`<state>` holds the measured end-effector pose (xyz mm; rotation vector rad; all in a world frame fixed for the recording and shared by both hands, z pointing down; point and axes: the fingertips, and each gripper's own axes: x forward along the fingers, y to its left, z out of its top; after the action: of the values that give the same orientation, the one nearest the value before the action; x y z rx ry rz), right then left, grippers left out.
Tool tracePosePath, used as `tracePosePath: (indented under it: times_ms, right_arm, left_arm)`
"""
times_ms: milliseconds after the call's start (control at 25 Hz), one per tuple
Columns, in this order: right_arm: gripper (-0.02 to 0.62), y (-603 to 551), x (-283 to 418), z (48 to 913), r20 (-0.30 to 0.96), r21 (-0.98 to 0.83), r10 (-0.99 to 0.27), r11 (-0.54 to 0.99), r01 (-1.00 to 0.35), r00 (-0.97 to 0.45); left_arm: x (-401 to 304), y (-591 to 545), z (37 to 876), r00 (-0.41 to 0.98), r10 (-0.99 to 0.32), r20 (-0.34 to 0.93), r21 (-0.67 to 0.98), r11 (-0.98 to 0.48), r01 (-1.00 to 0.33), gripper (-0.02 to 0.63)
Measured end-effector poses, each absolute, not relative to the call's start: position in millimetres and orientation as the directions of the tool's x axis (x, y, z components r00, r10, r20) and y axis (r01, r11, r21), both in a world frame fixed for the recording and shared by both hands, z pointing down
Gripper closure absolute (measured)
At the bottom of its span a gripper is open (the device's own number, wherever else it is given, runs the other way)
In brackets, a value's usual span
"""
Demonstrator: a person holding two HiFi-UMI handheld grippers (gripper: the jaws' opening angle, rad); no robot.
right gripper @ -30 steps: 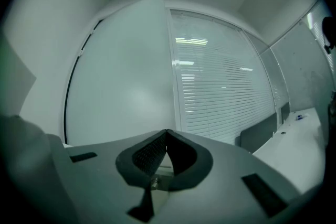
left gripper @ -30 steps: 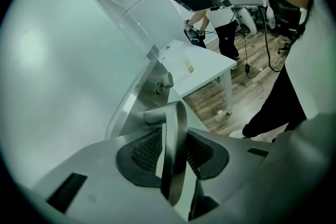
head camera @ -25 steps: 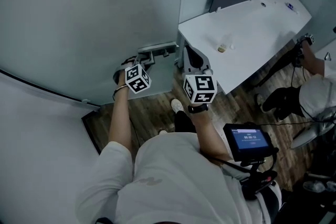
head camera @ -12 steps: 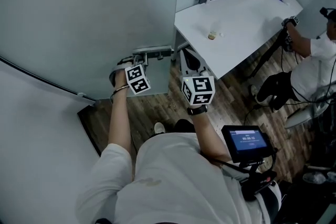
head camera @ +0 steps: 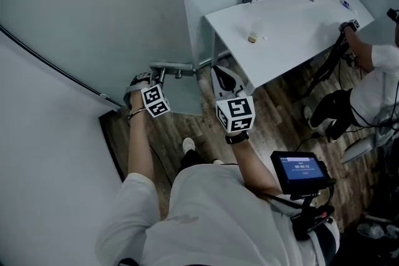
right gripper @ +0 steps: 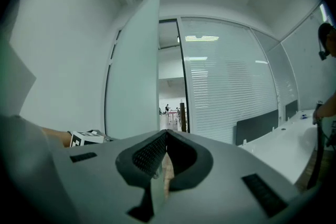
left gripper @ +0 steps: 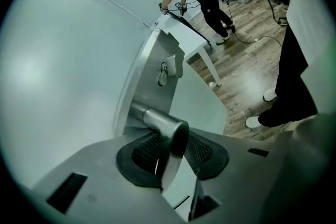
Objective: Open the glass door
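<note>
Your left gripper (left gripper: 169, 152) has its jaws clamped on the metal lever handle (left gripper: 163, 126) near the free edge of the glass door (right gripper: 135, 71), which I judge puts your pull where leverage is best. The door stands partly open, with the doorway (right gripper: 170, 92) showing past its edge. Your right gripper (right gripper: 163, 165), jaws together on nothing, hangs level beside the door, probably to stay clear of its swing.
</note>
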<state>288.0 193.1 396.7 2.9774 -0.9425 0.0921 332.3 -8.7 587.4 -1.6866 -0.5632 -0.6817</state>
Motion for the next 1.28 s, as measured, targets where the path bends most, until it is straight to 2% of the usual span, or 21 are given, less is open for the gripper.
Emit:
tracePosePath:
  times_ms: [120,240,360,560,800,1160,1280]
  right_arm:
    - [0.592,203,265,417,0.066,-0.033,-0.609,-0.793,-0.608,0.791]
    - [0.592,197,267,446,0.095,-0.076,-0.634,-0.773,-0.63,0.767]
    - [0.592,171,246,459,0.112,-0.091,-0.68,-0.733,-0.674,0.724]
    - [0.592,127,200,456,0.075,-0.044,-0.744,-0.668,-0.743,0.664]
    - [0.592,82,182,472,0.102,-0.039,-0.823,-0.565,-0.824,0.559]
    - [0.592,30,153,445,0.106,-0.046,-0.879,-0.472,-0.881,0.465]
    - [0.592,22,145,446,0.112,-0.052,-0.89,-0.449,-0.892,0.441]
  left_arm:
    - [310,-17,597,0.74,-0.044,0.671,-0.73,-0.212,0.65,0.499]
    - [313,-25,606,0.755,-0.037,0.655,-0.741,-0.229,0.631,0.499]
    - [287,-46,611,0.749,-0.033,0.661,-0.734,-0.237,0.637,0.497]
    - [225,-75,635,0.748,-0.035,0.663,-0.73,-0.253,0.635,0.497]
    - [180,-93,653,0.746,0.007,0.666,-0.723,-0.239,0.648,0.495]
    - [129,-99,624,0.722,0.031,0.691,-0.701,-0.213,0.68,0.479]
    - [111,-100,627,0.673,0.026,0.74,-0.648,-0.241,0.722,0.472]
